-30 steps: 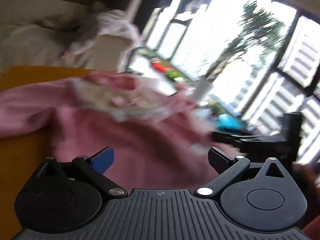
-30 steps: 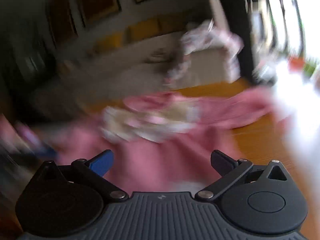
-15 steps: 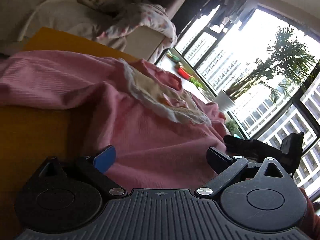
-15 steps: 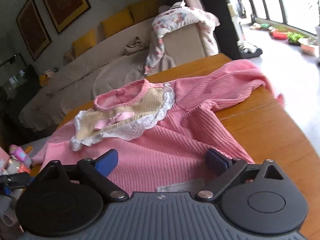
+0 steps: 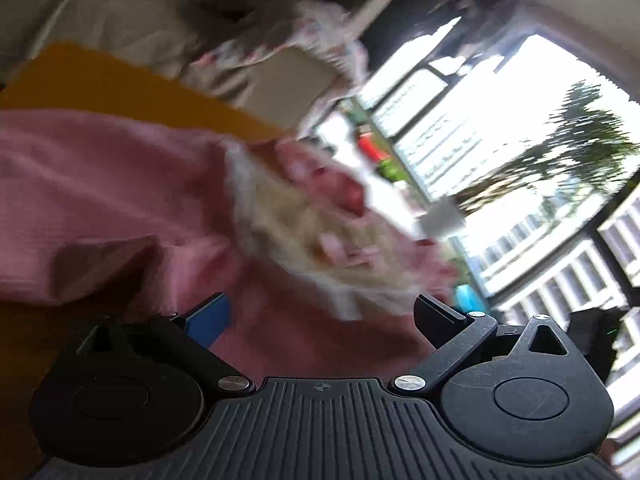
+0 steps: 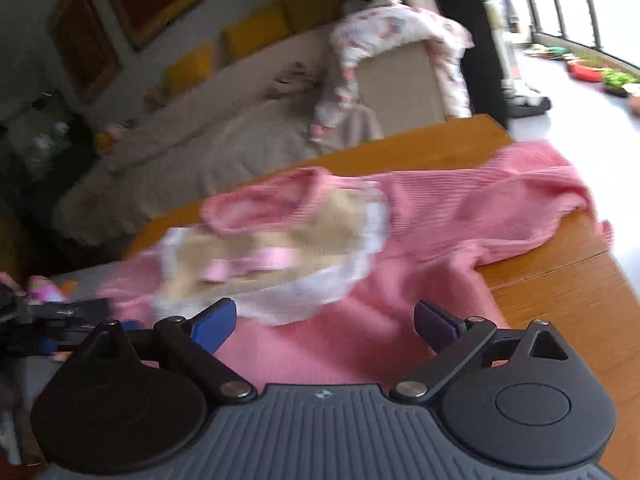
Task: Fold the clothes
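A pink ribbed baby garment (image 6: 436, 216) lies spread on the wooden table (image 6: 568, 292), its beige bib with white lace trim (image 6: 320, 240) and pink bow facing up. One sleeve (image 6: 540, 184) reaches to the table's far right corner. My right gripper (image 6: 325, 322) is open just above the garment's lower body, its fingers apart with only cloth below them. My left gripper (image 5: 322, 316) is also open over the same pink garment (image 5: 100, 184), seen blurred from the left side. Each gripper shows in the other's view: the left gripper (image 6: 52, 320) and the right gripper (image 5: 592, 336).
A beige sofa (image 6: 224, 132) with yellow cushions stands behind the table, a floral cloth (image 6: 384, 36) draped over its arm. Framed pictures hang on the wall. Tall windows (image 5: 520, 152) and floor plants lie to the right. The table edge (image 6: 616, 280) runs near the right sleeve.
Both cameras are moving and the views have turned blurry. Both grippers stay open and the garment lies much as before.
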